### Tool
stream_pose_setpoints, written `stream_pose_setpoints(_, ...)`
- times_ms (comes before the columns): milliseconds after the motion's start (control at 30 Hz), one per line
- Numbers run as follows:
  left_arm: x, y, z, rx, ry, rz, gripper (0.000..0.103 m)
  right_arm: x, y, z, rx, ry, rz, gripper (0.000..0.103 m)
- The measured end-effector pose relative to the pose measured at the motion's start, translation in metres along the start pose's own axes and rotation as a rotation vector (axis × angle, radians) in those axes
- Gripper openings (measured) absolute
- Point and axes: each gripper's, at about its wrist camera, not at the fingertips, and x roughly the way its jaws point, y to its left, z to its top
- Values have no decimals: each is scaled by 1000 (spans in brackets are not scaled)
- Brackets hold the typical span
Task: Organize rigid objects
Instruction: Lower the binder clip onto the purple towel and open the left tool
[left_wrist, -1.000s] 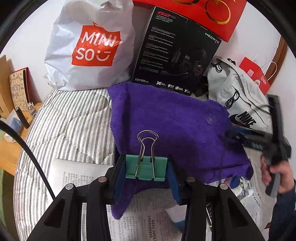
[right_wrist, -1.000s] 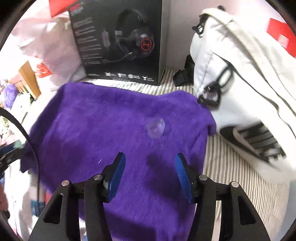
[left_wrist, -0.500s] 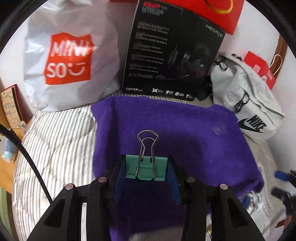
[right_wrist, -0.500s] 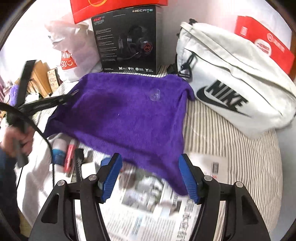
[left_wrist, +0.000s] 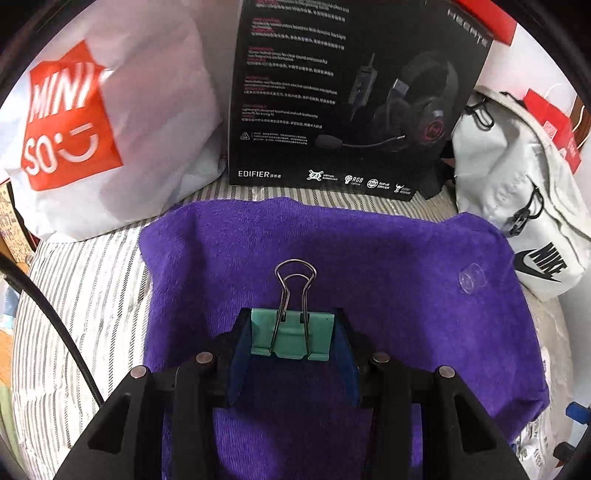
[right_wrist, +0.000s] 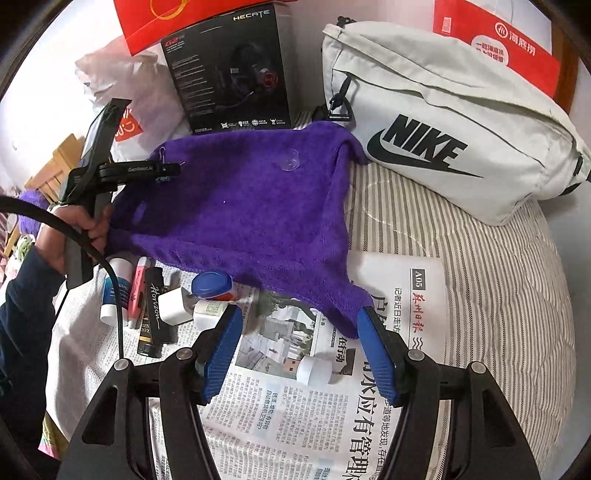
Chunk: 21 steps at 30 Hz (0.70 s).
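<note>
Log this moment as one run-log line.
left gripper: shut on green binder clip, over purple towel | right gripper: open, empty, above newspaper | clear suction cup: on towel

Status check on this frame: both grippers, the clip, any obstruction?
Left gripper shut on green binder clip above purple towel. Right gripper open, empty, over newspaper. Nothing blocking.

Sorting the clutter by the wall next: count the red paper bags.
2. One red paper bag shows above the headset box; the other red paper bag stands behind the white Nike bag. More could be hidden behind these.
</note>
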Motion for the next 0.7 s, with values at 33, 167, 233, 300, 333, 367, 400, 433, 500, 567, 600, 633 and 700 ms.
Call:
stream_pose_setpoints(33,4,-2,2,5,5,12,40,0,0,0,-1,0,-2,64)
stream_pose_setpoints(167,10,-6,4,21,41,27,40,1,-1,0,2,3,12,64)
stream_pose_setpoints(233,11,-10,4,44,52,48,41,2,-1,-1,3,10,16,64)
stream_pose_setpoints(300,14,-16,4,70,61,66,43,4,-1,-2,3,15,17,64)
stream_pose_setpoints(333,16,-20,5,86,66,76,45,5,-1,-3,3,19,19,64)
stream_pose_setpoints(367,17,-22,4,94,68,76,51,5,-1,-4,2,23,21,64)
stream_pose_setpoints(400,17,-24,2,108,72,75,58,5,-1,-4,1,24,23,64)
stream_pose_setpoints(433,17,-27,1,118,75,82,60,4,-1,-5,2,22,22,64)
stream_pose_setpoints(500,15,-30,-3,130,74,99,61,1,-2,-6,5,13,21,64)
stream_pose_setpoints(567,14,-32,-6,118,82,95,61,-3,-3,-6,9,6,25,64)
stream_pose_setpoints(600,11,-31,-8,108,86,91,61,-5,-4,-7,10,3,24,64)
stream_pose_setpoints(633,8,-31,-9,102,87,87,61,-7,-4,-8,10,-3,22,64)
stream_pose_setpoints(700,-5,-28,-14,96,70,91,61,-11,-5,-10,15,-9,18,64)
